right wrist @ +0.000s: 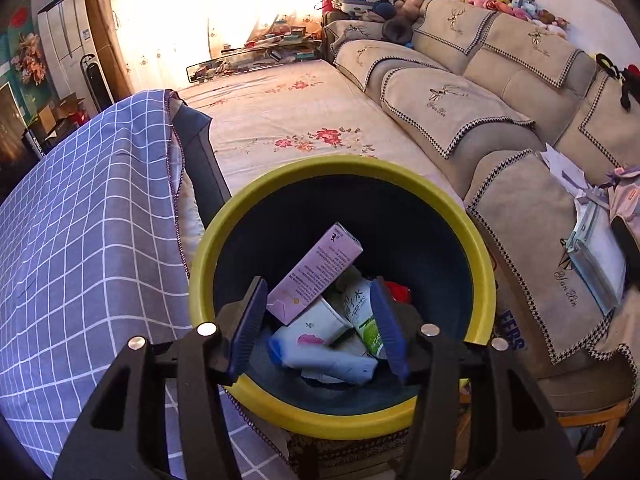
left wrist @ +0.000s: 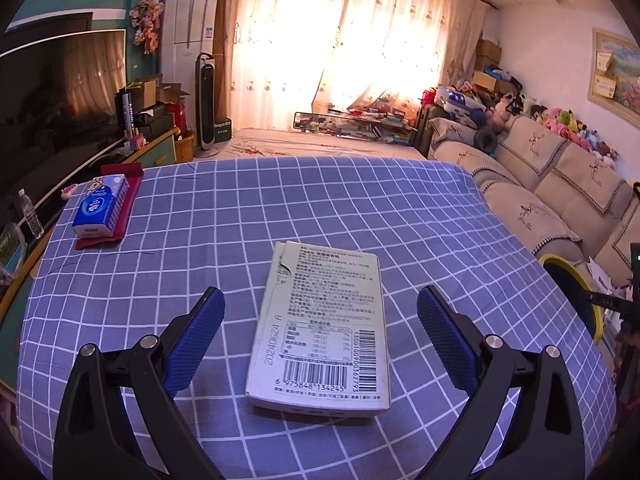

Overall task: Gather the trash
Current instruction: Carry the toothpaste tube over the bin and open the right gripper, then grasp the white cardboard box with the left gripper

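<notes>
A flat pale carton [left wrist: 320,328] with barcodes lies on the blue checked tablecloth [left wrist: 360,208]. My left gripper [left wrist: 320,300] is open, its blue fingers either side of the carton, apart from it. My right gripper [right wrist: 318,288] is open and empty over the yellow-rimmed dark bin [right wrist: 280,192]. In the bin lie a purple box [right wrist: 316,270], a white and blue pack [right wrist: 320,344] and a green and white packet [right wrist: 362,310]. The bin's rim also shows at the right edge of the left wrist view [left wrist: 596,308].
A blue tissue pack [left wrist: 102,206] on a red cloth [left wrist: 128,208] sits at the table's far left. A beige sofa [left wrist: 560,184] stands to the right, a flowered bed [right wrist: 288,120] beyond the table. A TV [left wrist: 52,96] and water bottle [left wrist: 31,214] stand left.
</notes>
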Demonstrator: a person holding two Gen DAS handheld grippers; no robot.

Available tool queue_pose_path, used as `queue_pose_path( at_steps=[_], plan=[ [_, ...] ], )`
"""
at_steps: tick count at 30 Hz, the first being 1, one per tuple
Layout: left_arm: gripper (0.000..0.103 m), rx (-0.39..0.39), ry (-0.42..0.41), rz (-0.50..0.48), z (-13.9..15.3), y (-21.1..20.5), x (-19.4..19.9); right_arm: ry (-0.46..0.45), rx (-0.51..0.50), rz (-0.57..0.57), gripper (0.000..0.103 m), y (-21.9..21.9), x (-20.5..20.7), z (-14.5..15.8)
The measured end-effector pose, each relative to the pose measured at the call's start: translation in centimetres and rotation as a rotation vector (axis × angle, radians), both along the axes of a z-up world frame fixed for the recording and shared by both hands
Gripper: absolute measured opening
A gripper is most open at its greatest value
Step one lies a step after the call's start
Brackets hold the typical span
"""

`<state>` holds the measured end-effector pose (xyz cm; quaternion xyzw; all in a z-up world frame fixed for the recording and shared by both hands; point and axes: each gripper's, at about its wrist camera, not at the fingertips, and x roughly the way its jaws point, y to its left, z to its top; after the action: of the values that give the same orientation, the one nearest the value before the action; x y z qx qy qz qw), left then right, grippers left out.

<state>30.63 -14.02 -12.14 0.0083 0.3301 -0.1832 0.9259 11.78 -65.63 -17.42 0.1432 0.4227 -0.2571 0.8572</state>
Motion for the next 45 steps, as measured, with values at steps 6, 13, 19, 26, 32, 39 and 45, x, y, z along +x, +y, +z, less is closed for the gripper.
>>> queue_pose_path(
  at_steps=[6, 13, 19, 26, 32, 39, 45],
  plan=[
    [0.096, 0.048, 0.031, -0.039, -0.9, -1.8, 0.2, -0.006, -0.006, 0.017, 0.052, 0.9, 0.4, 0.8],
    [0.096, 0.117, 0.175, 0.018, -2.8, -1.9, 3.0, -0.011, -0.004, 0.029, 0.053, 1.5, 0.5, 1.1],
    [0.072, 0.142, 0.197, 0.006, -3.6, -2.3, 3.4, -0.039, 0.02, 0.039, 0.054, 1.7, 0.3, 1.5],
    [0.071, 0.157, 0.125, -0.037, -1.0, -5.4, 0.4, -0.09, 0.05, 0.044, 0.054, 0.5, -1.4, 2.2],
    [0.071, 0.156, 0.067, -0.195, 2.2, -13.0, -2.8, -0.145, 0.042, 0.009, 0.054, -1.6, -4.6, 3.4],
    [0.071, 0.138, 0.076, -0.438, 3.0, -25.6, -6.1, -0.195, 0.042, -0.083, 0.055, -5.3, -9.4, 4.3],
    [0.071, 0.171, 0.114, -0.599, 1.6, -35.3, -8.5, -0.214, 0.054, -0.13, 0.056, -7.7, -12.2, 4.0]
  ],
)
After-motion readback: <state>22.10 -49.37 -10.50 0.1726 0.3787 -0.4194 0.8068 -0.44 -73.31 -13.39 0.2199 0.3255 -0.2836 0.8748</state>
